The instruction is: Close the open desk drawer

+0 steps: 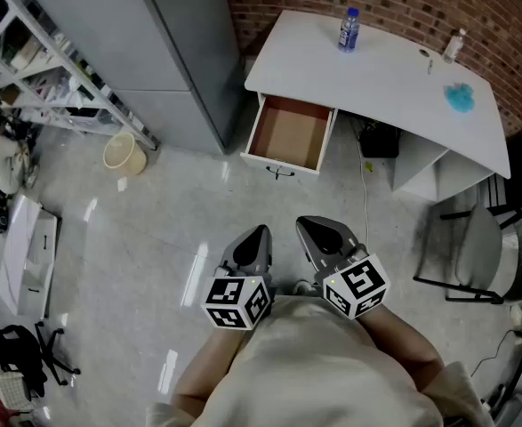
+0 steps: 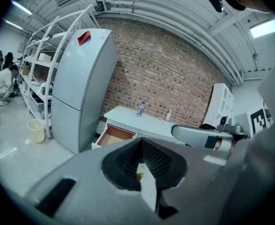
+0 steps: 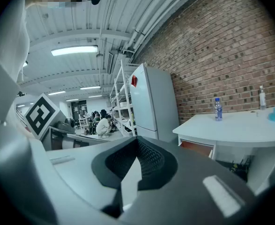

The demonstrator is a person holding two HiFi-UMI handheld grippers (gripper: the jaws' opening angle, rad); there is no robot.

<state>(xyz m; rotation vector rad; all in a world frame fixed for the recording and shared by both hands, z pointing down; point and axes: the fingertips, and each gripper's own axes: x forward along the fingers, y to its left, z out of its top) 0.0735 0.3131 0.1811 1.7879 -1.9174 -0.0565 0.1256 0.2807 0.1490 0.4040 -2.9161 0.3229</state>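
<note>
A white desk (image 1: 394, 78) stands against the brick wall, and its drawer (image 1: 287, 134) is pulled out, showing a bare brown bottom and a small dark handle on the front. The same drawer (image 2: 113, 136) shows below the desk in the left gripper view, and its edge (image 3: 196, 147) in the right gripper view. Both grippers hang side by side close to the person's body, well short of the drawer. The left gripper (image 1: 259, 236) is shut with nothing in it. My right gripper (image 1: 314, 227) is shut and holds nothing as well.
A grey fridge (image 1: 167, 52) stands left of the desk, a metal shelf rack (image 1: 38, 60) and a pale bucket (image 1: 124, 154) further left. On the desk are a water bottle (image 1: 349, 29), a small bottle (image 1: 454, 45) and a blue cloth (image 1: 460, 98). A black chair (image 1: 474, 247) stands at right.
</note>
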